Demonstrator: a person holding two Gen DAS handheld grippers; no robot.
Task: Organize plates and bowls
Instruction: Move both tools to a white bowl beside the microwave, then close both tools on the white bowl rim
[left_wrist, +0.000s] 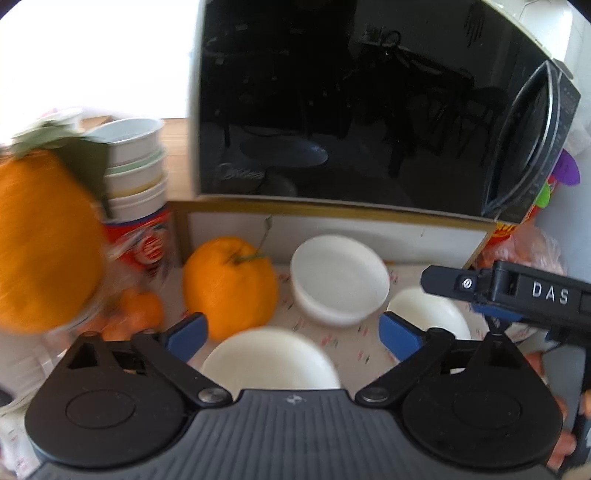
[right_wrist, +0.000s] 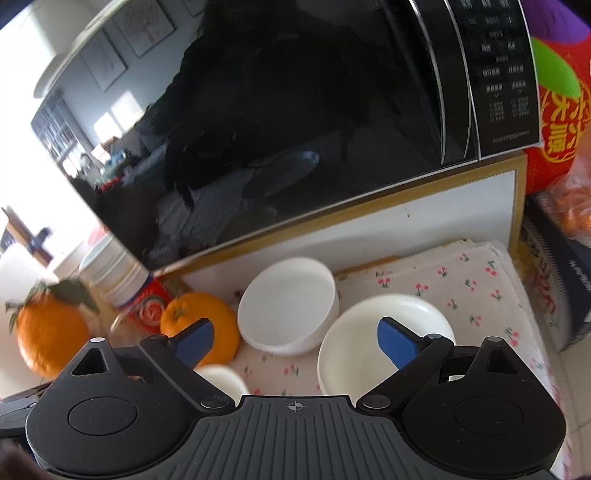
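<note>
- On the cherry-print cloth (right_wrist: 476, 280) below the microwave (right_wrist: 280, 110), three white bowls are seen: a deep bowl (right_wrist: 290, 304), a wide bowl (right_wrist: 364, 341) touching it, and a small bowl (right_wrist: 223, 378) apart.
- Beside the deep bowl, an orange (right_wrist: 218, 325) is set.
- Left gripper (left_wrist: 291, 334): fingers are held spread above the small bowl, nothing gripped.
- Right gripper (right_wrist: 295, 339): fingers are held spread, nothing gripped.
</note>
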